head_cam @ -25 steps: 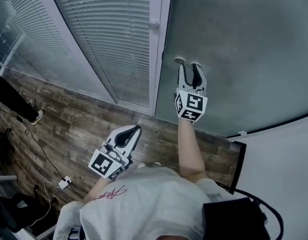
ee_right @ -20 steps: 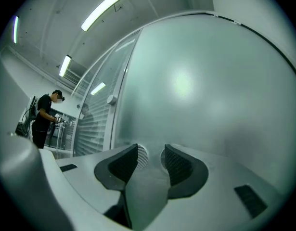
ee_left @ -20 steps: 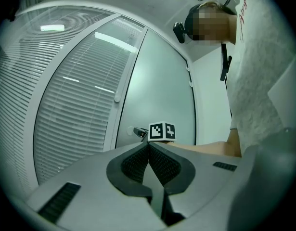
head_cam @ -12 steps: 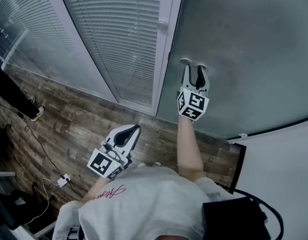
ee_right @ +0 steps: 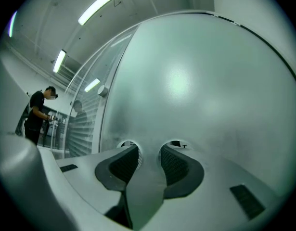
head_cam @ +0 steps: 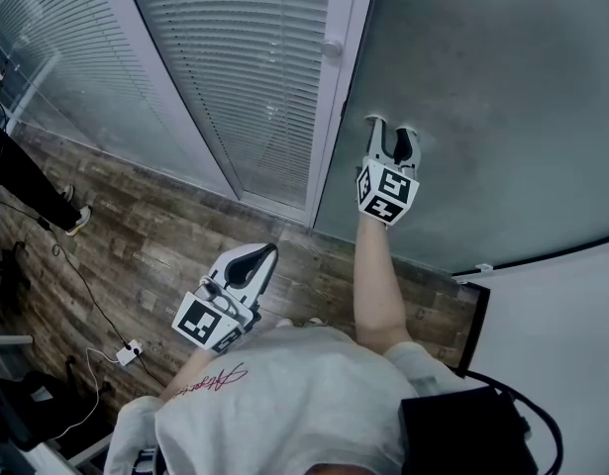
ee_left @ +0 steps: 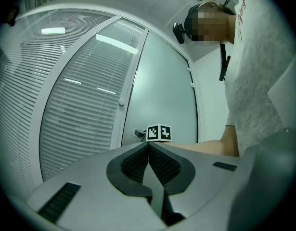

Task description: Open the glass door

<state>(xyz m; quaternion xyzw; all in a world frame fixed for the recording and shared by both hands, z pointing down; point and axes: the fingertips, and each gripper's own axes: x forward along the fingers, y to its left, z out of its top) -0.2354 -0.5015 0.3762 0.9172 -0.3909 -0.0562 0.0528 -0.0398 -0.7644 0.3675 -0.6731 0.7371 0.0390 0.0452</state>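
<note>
The right gripper (head_cam: 391,133) has pressed further forward, jaws apart, tips against the glass door (head_cam: 502,87) straight ahead; it seems to be giving. The left gripper (head_cam: 267,254), jaws together, hangs back empty.

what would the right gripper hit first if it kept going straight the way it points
The frosted glass door. The right gripper points squarely at its pane, jaws apart and empty, tips seemingly almost on it; the door handle looks just left of that line.
</note>
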